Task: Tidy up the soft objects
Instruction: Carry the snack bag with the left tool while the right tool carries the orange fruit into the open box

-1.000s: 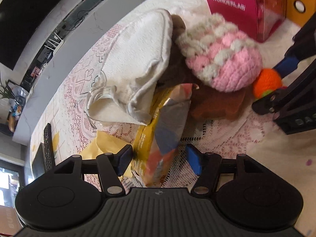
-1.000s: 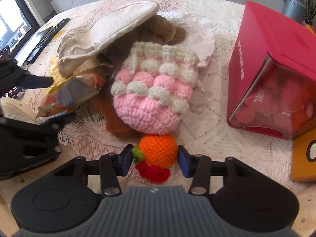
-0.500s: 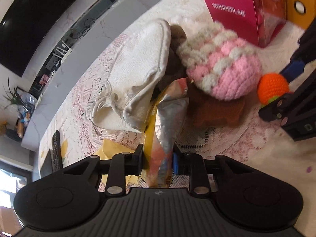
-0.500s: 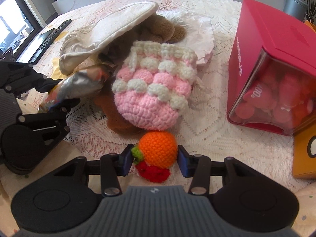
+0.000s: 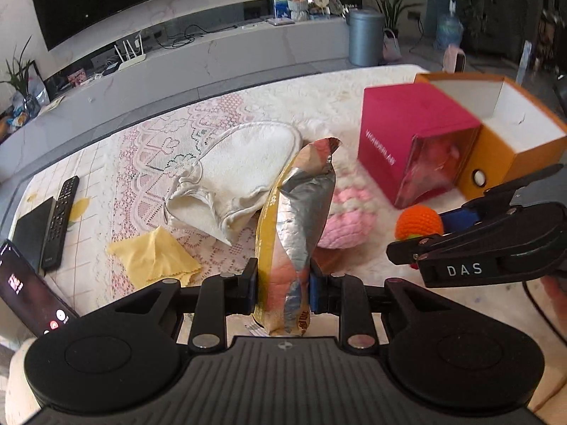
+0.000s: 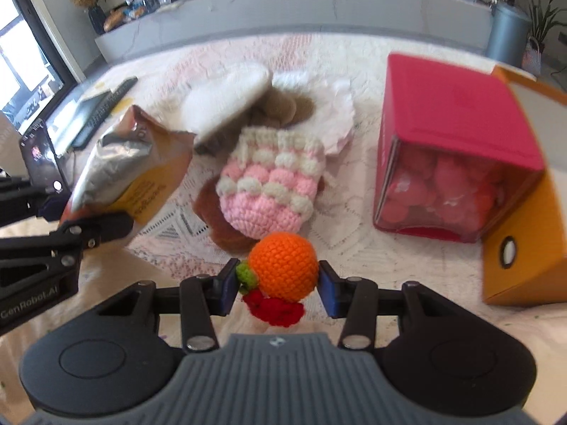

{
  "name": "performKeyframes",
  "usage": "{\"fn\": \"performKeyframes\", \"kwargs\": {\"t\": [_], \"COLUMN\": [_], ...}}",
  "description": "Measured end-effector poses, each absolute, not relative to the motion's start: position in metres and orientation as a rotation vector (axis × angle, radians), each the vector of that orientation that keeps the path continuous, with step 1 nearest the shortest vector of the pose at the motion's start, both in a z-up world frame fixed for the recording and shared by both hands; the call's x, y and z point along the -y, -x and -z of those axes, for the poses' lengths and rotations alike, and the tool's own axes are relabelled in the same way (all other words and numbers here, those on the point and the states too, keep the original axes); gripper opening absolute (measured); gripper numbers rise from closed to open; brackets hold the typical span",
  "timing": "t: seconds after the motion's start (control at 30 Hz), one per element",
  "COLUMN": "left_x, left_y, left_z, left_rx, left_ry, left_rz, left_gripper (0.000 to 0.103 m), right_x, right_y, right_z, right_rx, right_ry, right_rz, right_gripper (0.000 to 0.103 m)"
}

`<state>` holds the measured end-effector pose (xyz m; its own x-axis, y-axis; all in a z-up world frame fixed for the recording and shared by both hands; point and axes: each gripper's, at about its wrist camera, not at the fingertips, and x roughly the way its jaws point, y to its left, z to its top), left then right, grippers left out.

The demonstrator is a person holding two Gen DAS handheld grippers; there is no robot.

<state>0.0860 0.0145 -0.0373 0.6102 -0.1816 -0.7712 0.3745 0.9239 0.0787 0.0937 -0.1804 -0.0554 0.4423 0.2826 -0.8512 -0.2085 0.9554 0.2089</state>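
A: Snack bag (image 5: 297,233): your left gripper (image 5: 281,288) has just closed on its lower end, and the bag stands upright between the pads, lifted clear of the lace tablecloth (image 5: 149,163). The crochet orange (image 6: 281,265) sits pinched in your right gripper (image 6: 278,285), a red knitted bit hanging under it.

B: What could go wrong from here?

A: The foil is slick and you hold it only at the bottom. The tall top may flop sideways and twist the bag out of the pads if you swing fast.

B: And the orange?

A: It's round and squashy, held across its middle; any easing of the squeeze and it could roll out onto the pink knitted pouch (image 6: 271,191) just beyond it.

B: Where would they go?

A: Probably the open orange box (image 5: 506,134) beside the red box (image 5: 407,134). Your two grippers are near each other, so carrying both across together risks a knock.
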Motion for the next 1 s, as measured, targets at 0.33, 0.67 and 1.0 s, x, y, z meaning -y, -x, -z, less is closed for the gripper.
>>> {"fn": "performKeyframes", "kwargs": {"t": [0.33,0.67,1.0], "left_x": [0.009,0.078,0.178], "left_y": [-0.059,-0.087,-0.172], "left_z": [0.001,-0.028,-0.018], "left_rx": [-0.790,-0.801,-0.973], "left_ry": [-0.120,-0.035,0.076], "left_rz": [0.420,0.670,0.800], "left_gripper": [0.030,0.030,0.030], "right_x": [0.232,0.318,0.404], "right_y": [-0.066,-0.062,-0.109], "right_z": [0.008,-0.039,-0.042], "right_rx": [-0.950,-0.869,-0.953], "right_ry": [-0.084,-0.062,0.026], "right_rz": [-0.234,-0.121,-0.116], "right_gripper": [0.046,0.046,0.046]}}
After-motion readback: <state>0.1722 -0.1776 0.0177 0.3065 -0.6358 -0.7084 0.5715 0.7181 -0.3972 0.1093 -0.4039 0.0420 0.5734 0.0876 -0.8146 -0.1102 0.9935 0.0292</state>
